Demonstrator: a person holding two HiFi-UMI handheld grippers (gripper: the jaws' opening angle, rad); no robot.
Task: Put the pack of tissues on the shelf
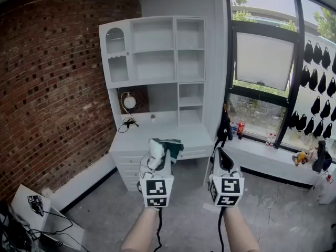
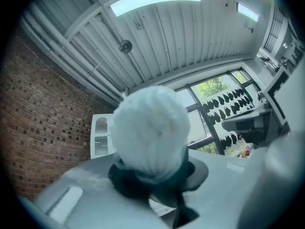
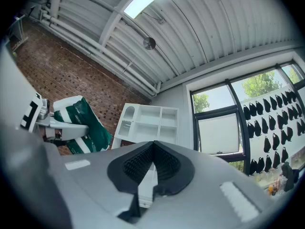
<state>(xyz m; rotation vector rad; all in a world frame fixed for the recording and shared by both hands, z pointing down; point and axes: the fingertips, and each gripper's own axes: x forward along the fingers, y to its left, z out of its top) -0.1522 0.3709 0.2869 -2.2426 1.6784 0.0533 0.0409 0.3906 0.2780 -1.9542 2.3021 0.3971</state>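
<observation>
Left gripper [image 1: 156, 161] clamped on the pack of tissues [image 1: 171, 146], held mid-air in front of the white desk [image 1: 195, 136], below the shelf [image 1: 155, 49]. Right gripper [image 1: 224, 163] alongside, jaws fully together, nothing between them.

Ahead of me a red brick wall [image 1: 52, 77] fills the left of the frame, a white shelf unit [image 1: 157, 51] above a white desk [image 1: 131, 140] stands at centre, dark-framed windows [image 1: 262, 62] bright with daylight take the upper right, and grey concrete floor [image 1: 189, 219] runs along the bottom.
</observation>
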